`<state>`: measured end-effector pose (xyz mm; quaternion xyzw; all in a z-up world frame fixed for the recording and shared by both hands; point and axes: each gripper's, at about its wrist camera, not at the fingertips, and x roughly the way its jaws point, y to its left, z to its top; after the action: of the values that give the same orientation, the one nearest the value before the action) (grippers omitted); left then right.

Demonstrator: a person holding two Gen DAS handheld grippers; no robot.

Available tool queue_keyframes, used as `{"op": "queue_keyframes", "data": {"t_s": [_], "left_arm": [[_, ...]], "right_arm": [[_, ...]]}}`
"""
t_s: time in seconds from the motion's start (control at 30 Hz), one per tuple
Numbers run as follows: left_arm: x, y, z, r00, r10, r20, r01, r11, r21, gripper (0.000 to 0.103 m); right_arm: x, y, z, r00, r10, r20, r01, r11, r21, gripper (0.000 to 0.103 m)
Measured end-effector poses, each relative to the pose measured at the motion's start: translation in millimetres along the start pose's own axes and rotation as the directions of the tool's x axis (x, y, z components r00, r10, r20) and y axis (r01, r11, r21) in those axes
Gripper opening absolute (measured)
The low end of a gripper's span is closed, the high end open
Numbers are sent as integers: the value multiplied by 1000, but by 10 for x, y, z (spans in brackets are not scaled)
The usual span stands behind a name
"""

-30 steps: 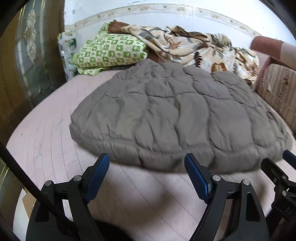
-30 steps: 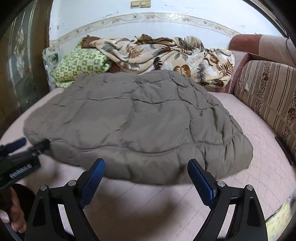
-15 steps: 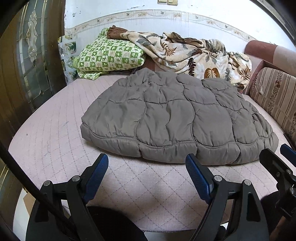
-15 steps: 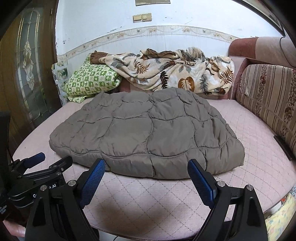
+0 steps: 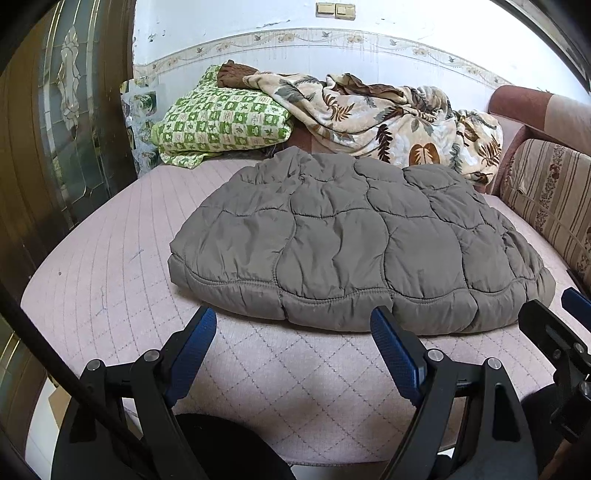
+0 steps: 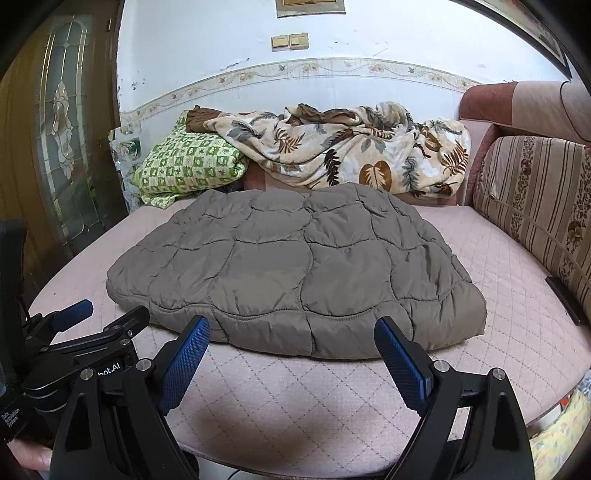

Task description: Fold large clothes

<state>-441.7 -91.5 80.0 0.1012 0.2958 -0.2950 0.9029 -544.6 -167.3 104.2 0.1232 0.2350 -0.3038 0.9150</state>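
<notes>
Left fingers: our left gripper [image 5: 293,345] has its blue pads [image 5: 192,349] spread wide with nothing between them, hovering over bare pink cover short of the jacket's hem.
Right fingers: our right gripper [image 6: 293,356] is spread just as wide and empty, also short of the hem.
Jacket: the grey quilted jacket [image 5: 354,240] lies folded flat in the middle of the pink quilted mattress [image 5: 110,280], touching neither gripper.
Behind it: a green checked pillow [image 5: 221,122] and a leaf-print blanket [image 5: 388,114] are heaped against the wall; a striped sofa cushion [image 6: 535,206] stands at the right.
Only in the right view: we see the left gripper from the side at the lower left, a framed picture [image 6: 310,7] above the wall switches [image 6: 290,41], and a dark flat object [image 6: 565,299] by the cushion.
Only in the left view: the right gripper's tips at the right edge, and more of the glass-panelled door [image 5: 66,122].
Since a second ago: both grippers have drawn back and up; the jacket now looks smaller and sharp, with more pink cover before its hem.
</notes>
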Motion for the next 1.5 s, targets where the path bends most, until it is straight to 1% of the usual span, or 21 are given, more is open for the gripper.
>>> {"op": "queue_keyframes", "data": {"t_s": [0.3, 0.37, 0.4, 0.47, 0.5, 0.6, 0.7, 0.77, 0.83, 0.93, 1.0, 1.07, 1.13, 1.2, 1.27, 1.37, 1.5], "left_arm": [[-14, -13, -6, 1000, -7, 2, 7, 1000, 2, 85], [-35, -17, 3, 1000, -14, 10, 14, 1000, 0, 87], [-54, -15, 10, 1000, -20, 17, 20, 1000, 1, 91], [-84, -14, 27, 999, -22, 29, 22, 1000, 5, 95], [-83, -25, 42, 1000, -16, 20, 16, 1000, 13, 97], [-47, -60, 74, 1000, -21, -10, 21, 999, 35, 97], [-20, -54, 90, 999, -46, -26, 47, 998, 34, 97], [-20, -53, 109, 999, -42, -25, 43, 998, 35, 97], [-31, -57, 131, 1000, -21, -15, 21, 999, 49, 97], [-36, -94, 171, 1000, 4, -19, -2, 996, 90, 97], [-53, -98, 178, 1000, -9, -15, 10, 994, 105, 97], [-59, -142, 203, 1000, -5, -23, 8, 992, 126, 97], [-81, -175, 204, 1000, -5, -10, 6, 989, 146, 97], [-96, -169, 198, 1000, 1, -3, 0, 990, 141, 97], [-83, -180, 214, 1000, 30, 1, -30, 988, 151, 97], [-91, -161, 233, 998, 56, 9, -57, 987, 152, 97], [-142, -136, 245, 997, 73, 37, -78, 984, 157, 97]], "right_arm": [[-2, 0, -11, 1000, -2, -2, 2, 1000, 6, 93], [1, -2, -13, 1000, -2, -7, 2, 1000, 5, 93], [5, -13, -18, 1000, -3, -8, 3, 1000, 7, 93], [4, -21, -23, 1000, -5, -10, 5, 1000, 10, 93], [12, -29, -23, 1000, -6, -11, 6, 1000, 12, 93], [29, -52, -29, 1000, -7, -15, 8, 1000, 19, 93], [39, -76, -32, 1000, -11, -19, 12, 1000, 25, 93], [41, -96, -22, 1000, -16, -17, 16, 999, 30, 93], [43, -121, -10, 1000, -21, -17, 22, 999, 34, 93], [51, -194, 28, 999, -38, -20, 39, 998, 50, 93], [52, -272, 75, 998, -49, -25, 51, 996, 73, 93], [70, -347, 136, 997, -75, -36, 78, 993, 85, 93], [78, -410, 168, 994, -101, -40, 104, 990, 93, 93], [75, -452, 158, 993, -105, -44, 109, 989, 103, 93], [79, -466, 143, 993, -104, -49, 109, 988, 106, 93], [92, -449, 135, 993, -103, -53, 107, 990, 94, 93], [105, -450, 142, 994, -101, -53, 105, 990, 90, 93]]}}
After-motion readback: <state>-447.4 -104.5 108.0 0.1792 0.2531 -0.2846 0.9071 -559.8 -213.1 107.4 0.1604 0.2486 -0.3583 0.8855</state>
